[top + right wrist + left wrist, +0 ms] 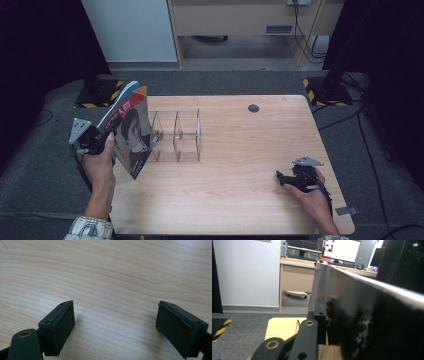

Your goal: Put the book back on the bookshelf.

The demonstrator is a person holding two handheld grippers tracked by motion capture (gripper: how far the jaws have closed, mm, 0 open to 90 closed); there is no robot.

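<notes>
From overhead on my side, the high view looks forward and down across the whole table [240,150]. My left gripper view sits low and level, close against the magazine [372,320], facing the desk [294,267] beyond. My right gripper view looks steeply down, near the tabletop, which both share.

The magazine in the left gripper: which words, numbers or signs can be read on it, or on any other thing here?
Magazine: large red characters on the cover, too blurred to read.
Monitors in the left gripper view: text too small to read.
Yellow-and-black hazard stripes on a stand base: a sign, no words.
Nothing else readable.
</notes>
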